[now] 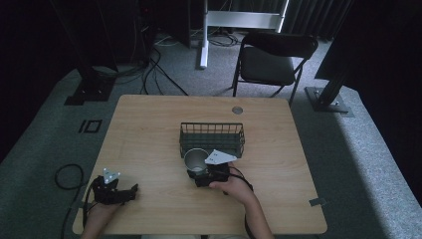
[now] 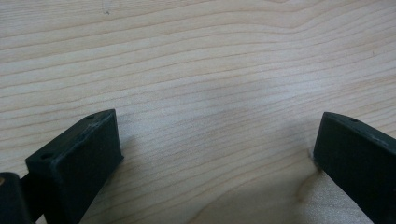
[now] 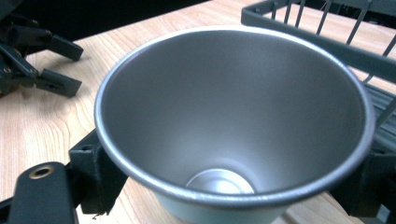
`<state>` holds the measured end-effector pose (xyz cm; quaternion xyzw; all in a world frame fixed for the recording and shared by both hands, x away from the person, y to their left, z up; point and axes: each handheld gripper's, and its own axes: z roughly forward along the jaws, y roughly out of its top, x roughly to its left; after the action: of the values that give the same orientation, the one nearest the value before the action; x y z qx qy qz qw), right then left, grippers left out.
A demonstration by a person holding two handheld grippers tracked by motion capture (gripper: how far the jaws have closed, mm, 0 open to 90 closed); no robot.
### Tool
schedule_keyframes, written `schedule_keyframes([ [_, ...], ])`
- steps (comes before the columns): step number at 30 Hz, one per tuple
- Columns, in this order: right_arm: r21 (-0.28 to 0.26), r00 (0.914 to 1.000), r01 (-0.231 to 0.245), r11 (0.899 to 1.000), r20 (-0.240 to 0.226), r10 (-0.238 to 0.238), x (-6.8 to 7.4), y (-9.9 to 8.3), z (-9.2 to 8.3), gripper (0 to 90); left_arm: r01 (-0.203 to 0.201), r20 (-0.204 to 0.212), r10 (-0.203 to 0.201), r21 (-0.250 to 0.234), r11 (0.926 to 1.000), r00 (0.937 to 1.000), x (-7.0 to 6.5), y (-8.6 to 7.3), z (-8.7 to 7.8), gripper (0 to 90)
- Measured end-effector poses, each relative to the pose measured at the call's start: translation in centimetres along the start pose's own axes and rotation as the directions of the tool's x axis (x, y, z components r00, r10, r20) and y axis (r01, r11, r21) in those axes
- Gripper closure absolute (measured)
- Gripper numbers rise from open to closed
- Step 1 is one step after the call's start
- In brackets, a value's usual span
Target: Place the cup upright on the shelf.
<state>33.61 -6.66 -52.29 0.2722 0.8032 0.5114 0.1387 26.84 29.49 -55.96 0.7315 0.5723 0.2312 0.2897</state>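
Fingers of the right gripper (image 1: 206, 175) sit on both sides of the metal cup (image 3: 233, 121), low on its wall, and seem to pinch it; the cup is upright and empty, just before the wire basket (image 1: 212, 139). Its wall is smooth and narrows toward the bottom, so I judge it could slip down or tilt if the squeeze is weak. If it is lifted too low, its base may knock the basket's near rim. Farther to the left, the left gripper (image 1: 115, 191) rests near the counter (image 1: 149, 124) edge with fingers (image 2: 77, 158) spread wide over bare wood, holding nothing, and well apart from the cup.
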Motion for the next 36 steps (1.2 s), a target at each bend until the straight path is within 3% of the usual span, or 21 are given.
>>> schedule_keyframes([
  [9,0.005,1.0,0.008,1.0,0.002,-0.008,0.5,0.4,0.3,13.8,0.0,0.0,0.0,0.0,1.0,1.0,0.0,0.0,0.0,1.4],
  [12,-0.01,0.9998,-0.006,1.0,-0.019,0.005,0.8,0.9,0.2,13.9,0.0,0.0,0.0,0.001,1.0,1.0,0.0,0.0,0.0,1.4],
  [30,-0.08,0.9993,-0.004,0.997,-0.038,0.001,1.4,5.3,-1.1,14.0,0.001,-0.001,-0.001,-0.002,1.0,1.0,0.0,0.0,0.0,1.4],
  [36,-0.104,0.9997,-0.004,0.995,-0.023,0.001,1.2,6.9,-1.8,14.0,0.001,-0.001,-0.001,-0.001,1.0,1.0,0.0,0.0,0.0,1.4],
])
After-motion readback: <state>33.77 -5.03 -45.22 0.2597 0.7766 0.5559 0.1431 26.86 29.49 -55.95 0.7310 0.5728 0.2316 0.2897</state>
